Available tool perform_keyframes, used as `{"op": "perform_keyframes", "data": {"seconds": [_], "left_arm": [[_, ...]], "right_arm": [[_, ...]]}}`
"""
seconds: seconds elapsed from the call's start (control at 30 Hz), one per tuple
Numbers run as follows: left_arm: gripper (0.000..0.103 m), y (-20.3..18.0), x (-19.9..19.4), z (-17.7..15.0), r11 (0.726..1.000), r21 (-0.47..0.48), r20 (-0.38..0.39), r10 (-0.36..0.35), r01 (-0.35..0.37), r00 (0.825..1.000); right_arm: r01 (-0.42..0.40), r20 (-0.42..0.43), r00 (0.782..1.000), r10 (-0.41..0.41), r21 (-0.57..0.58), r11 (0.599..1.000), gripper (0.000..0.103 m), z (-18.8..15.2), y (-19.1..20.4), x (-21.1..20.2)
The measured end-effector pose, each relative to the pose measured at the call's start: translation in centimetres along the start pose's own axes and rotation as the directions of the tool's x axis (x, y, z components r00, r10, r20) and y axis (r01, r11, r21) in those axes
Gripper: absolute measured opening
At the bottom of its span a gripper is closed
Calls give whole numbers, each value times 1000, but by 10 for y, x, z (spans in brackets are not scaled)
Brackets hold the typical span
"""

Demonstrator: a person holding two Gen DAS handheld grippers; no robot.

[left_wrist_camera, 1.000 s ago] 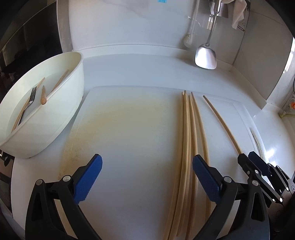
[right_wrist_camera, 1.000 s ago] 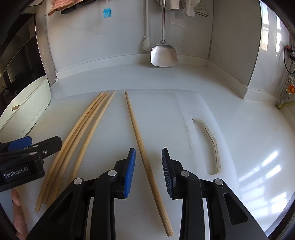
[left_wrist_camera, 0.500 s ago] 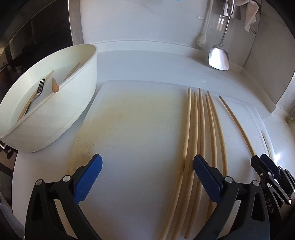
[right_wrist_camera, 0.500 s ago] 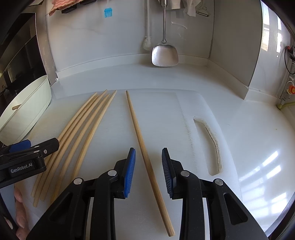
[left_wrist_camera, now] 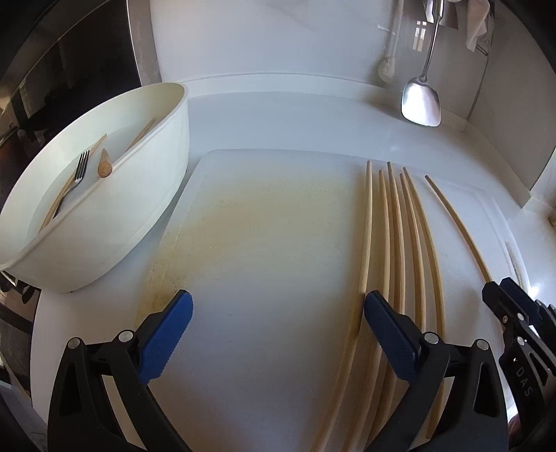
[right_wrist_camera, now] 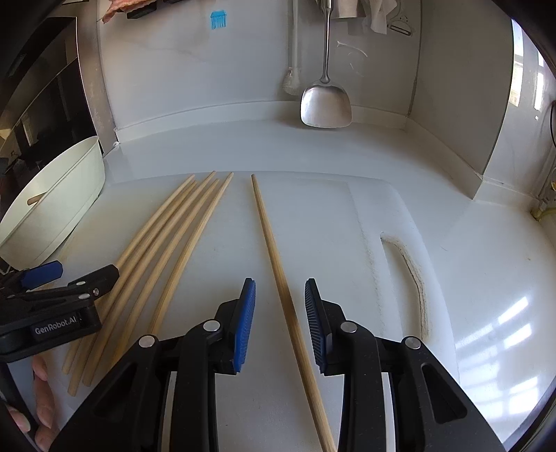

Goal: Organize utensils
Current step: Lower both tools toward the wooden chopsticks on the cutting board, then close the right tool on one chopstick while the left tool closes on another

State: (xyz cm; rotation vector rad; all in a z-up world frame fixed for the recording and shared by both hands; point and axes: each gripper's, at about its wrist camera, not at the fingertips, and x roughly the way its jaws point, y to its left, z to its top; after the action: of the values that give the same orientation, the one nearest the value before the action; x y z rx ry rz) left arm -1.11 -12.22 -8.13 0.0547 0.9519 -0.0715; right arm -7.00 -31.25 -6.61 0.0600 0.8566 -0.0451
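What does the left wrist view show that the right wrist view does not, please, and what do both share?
Only the left wrist view looks into the white bin, showing a fork and a wooden spoon. Only the right wrist view shows the cutting board's handle slot, a blue mark on the wall, and the single chopstick lying between the right gripper's open jaws. Both show the five fanned chopsticks, the hanging metal spatula and the board.

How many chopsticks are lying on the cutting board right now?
6: five fanned together on the cutting board near the left gripper; one apart, between the right gripper's open jaws.
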Motion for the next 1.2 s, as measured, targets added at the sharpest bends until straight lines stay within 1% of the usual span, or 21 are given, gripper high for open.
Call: {"op": "perform_keyframes", "data": {"seconds": [0.13, 0.3, 0.37, 0.43, 0.47, 0.5, 0.53, 0.57, 0.6, 0.63, 0.7, 0.73, 0.83, 0.87, 1.0, 1.1, 1.2], "left_arm": [[97, -4, 1, 4, 1000, 9, -2, 7, -7, 1000], [97, -16, 4, 8, 999, 30, 14, 28, -28, 1000], [96, -19, 5, 11, 999, 39, 18, 25, -25, 1000], [89, -20, 5, 12, 999, 35, 14, -3, 3, 1000], [82, -20, 5, 12, 999, 32, 11, -26, 26, 1000], [74, -22, 3, 12, 999, 38, 15, -31, 30, 999], [70, -24, 1, 12, 998, 51, 19, -39, 38, 999], [62, -28, 0, 11, 997, 62, 22, -46, 44, 999], [55, -30, -2, 11, 996, 73, 23, -53, 51, 998], [50, -33, -3, 11, 995, 82, 22, -60, 58, 998], [34, -40, -5, 10, 992, 102, 17, -74, 72, 997], [31, -42, -6, 10, 991, 111, 14, -82, 80, 997], [15, -46, -7, 10, 987, 123, 2, -106, 105, 994], [8, -45, -8, 10, 986, 121, -4, -114, 114, 993], [7, -42, -8, 11, 985, 107, -22, -135, 136, 991], [7, -37, -10, 14, 982, 74, -43, -170, 173, 984], [7, -34, -17, 18, 980, 59, -34, -187, 189, 982]], "right_arm": [[-9, -14, 1000, 9, 1, 1000, 29, 6, -2, 6], [-15, -4, 1000, 14, -22, 1000, 29, 10, -2, 11], [-21, -2, 1000, 21, -37, 999, 29, 11, -1, 12], [-27, -4, 1000, 26, -52, 998, 29, 12, 0, 13], [-30, -4, 1000, 30, -55, 998, 28, 12, 0, 12], [-34, -4, 999, 34, -56, 998, 27, 11, 0, 11], [-36, -3, 999, 35, -58, 998, 24, 10, 1, 11], [-36, -2, 999, 36, -60, 998, 19, 10, 1, 10], [-36, -2, 999, 36, -65, 997, 16, 9, 3, 9], [-34, -1, 999, 34, -69, 997, 14, 9, 4, 9], [-32, 0, 999, 32, -70, 997, 13, 8, 4, 8], [-34, 0, 999, 34, -70, 997, 8, 8, 4, 7], [-34, 4, 999, 35, -79, 996, 7, 7, 4, 7], [-38, 4, 999, 38, -81, 996, 7, 8, 4, 7], [-68, -9, 998, 67, -47, 997, 6, 10, -1, 6], [-77, -3, 997, 76, -27, 997, 6, 11, -3, 2], [-97, 2, 995, 97, -3, 995, 6, 15, -5, -3]]}}
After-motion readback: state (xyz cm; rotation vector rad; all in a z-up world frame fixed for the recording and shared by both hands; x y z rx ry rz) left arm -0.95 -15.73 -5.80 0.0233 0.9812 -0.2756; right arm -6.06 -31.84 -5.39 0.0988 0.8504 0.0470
